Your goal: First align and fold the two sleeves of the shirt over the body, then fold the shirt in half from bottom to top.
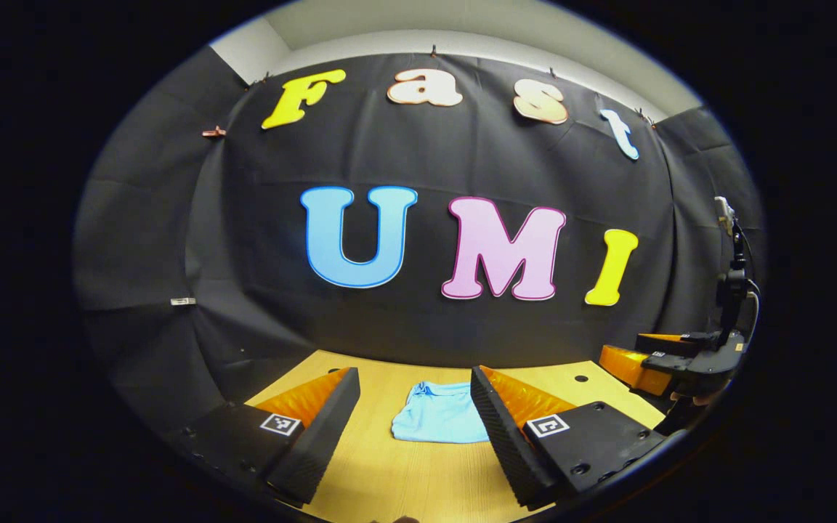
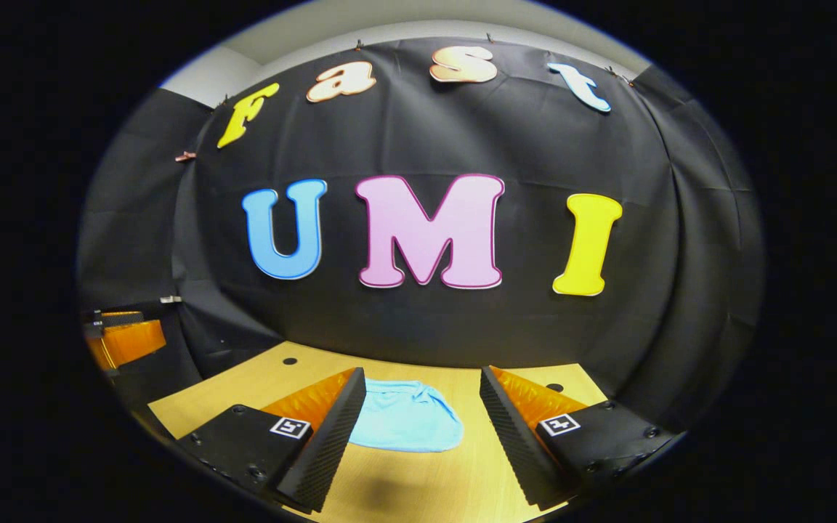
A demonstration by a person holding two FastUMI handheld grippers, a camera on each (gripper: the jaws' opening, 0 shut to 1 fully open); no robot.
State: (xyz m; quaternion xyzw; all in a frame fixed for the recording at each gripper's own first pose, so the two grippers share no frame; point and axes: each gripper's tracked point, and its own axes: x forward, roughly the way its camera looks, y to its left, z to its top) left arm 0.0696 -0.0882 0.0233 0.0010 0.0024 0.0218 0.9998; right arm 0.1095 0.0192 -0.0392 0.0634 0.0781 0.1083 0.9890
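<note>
A light blue shirt (image 1: 439,414) lies folded into a small bundle on the wooden table (image 1: 404,472), ahead of both grippers. My left gripper (image 1: 415,428) is open above the table, its fingers spread with the shirt seen between them, apart from it. My right gripper (image 2: 418,428) is open too, held over the table short of the shirt (image 2: 405,425), which lies toward its left finger. The right gripper (image 1: 669,359) also appears at the far right of the left gripper view, and the left gripper (image 2: 124,338) at the far left of the right gripper view.
Black cloth walls close the booth behind and at the sides of the table (image 2: 418,487). Small dark holes (image 2: 289,360) dot the tabletop near its back edge. A stand with a cable (image 1: 732,276) rises at the right.
</note>
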